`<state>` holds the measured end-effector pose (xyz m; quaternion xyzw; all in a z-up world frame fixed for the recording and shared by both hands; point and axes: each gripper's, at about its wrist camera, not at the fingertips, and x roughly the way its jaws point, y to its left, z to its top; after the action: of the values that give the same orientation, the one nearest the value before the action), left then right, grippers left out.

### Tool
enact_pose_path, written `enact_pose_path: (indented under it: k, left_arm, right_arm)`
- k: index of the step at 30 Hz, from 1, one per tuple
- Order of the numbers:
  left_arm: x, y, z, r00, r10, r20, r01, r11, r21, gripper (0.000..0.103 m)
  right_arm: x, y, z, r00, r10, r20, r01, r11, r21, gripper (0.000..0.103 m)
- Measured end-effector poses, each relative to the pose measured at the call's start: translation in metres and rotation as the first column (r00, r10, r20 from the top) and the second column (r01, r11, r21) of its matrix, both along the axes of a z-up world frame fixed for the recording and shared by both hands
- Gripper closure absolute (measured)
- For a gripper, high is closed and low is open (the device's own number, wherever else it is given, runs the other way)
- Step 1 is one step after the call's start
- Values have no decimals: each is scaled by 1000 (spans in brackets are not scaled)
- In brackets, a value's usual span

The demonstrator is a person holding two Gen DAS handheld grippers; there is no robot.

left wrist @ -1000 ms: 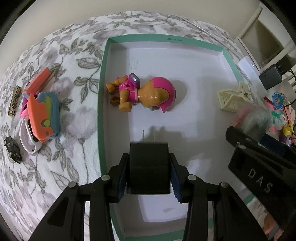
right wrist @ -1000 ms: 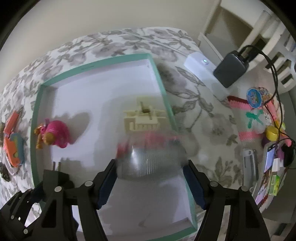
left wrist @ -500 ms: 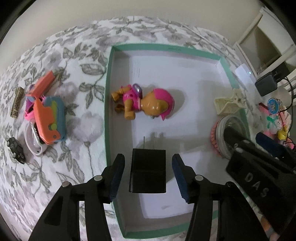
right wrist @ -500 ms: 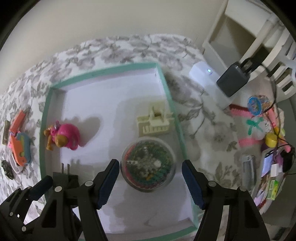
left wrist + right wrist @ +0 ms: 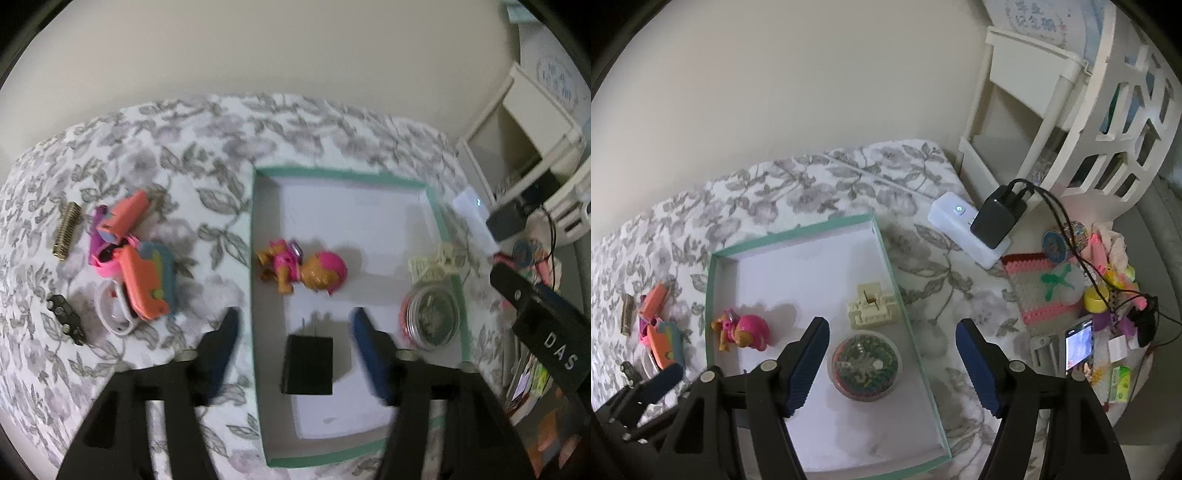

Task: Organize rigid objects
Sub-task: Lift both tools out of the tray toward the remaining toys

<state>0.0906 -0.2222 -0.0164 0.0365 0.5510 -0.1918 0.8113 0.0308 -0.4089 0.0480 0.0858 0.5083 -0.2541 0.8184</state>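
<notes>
Lying flat on the white floor of the green-rimmed tray (image 5: 253, 258) is the black charger (image 5: 307, 364), prongs pointing away from the camera, framed between the fingers of the left gripper (image 5: 295, 350) but touched by neither: those jaws are opening, well clear of its sides. The right gripper (image 5: 891, 363) hangs over the same tray with its jaws spread and nothing pressed between the pads; below and between them, on the tray floor, stands the clear round container (image 5: 865, 369) full of coloured bits. Just beyond the container, against the tray's right wall, lies the cream hair clip (image 5: 872, 305). The pink toy pup (image 5: 304, 267) rests on its side near the tray's left wall, apart from the charger. Outside the tray, on the floral cloth (image 5: 207, 155), a cluster of things waits: an orange-and-blue toy (image 5: 147, 284) lying over a white ring-shaped piece, a pink piece beside it, a gold comb-like clip (image 5: 66, 230) and a small black car (image 5: 66, 319). Off the cloth's right corner, a white power strip (image 5: 967, 230) carries a plugged-in black adapter.
</notes>
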Motion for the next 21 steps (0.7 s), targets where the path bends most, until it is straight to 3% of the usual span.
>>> enact_pose_path:
  k: [9, 12, 15, 18, 21]
  left_arm:
    - [10, 23, 27, 991, 86, 101, -81, 996, -46, 17]
    - [14, 33, 33, 984, 121, 129, -115, 992, -51, 16]
    - [18, 42, 36, 978, 152, 145, -145, 988, -54, 4]
    - [21, 52, 37, 971, 183, 153, -175, 983, -60, 3]
    - [24, 59, 38, 966, 201, 159, -193, 979, -68, 3]
  right_arm:
    - [1, 2, -5, 1000, 11, 3, -11, 1000, -2, 23]
    - [4, 6, -7, 1000, 27, 8, -27, 1000, 4, 16]
    - [6, 12, -8, 999, 40, 17, -40, 999, 5, 13]
    - [8, 16, -8, 998, 53, 23, -53, 999, 2, 5]
    - [11, 22, -8, 997, 75, 24, -75, 997, -2, 3]
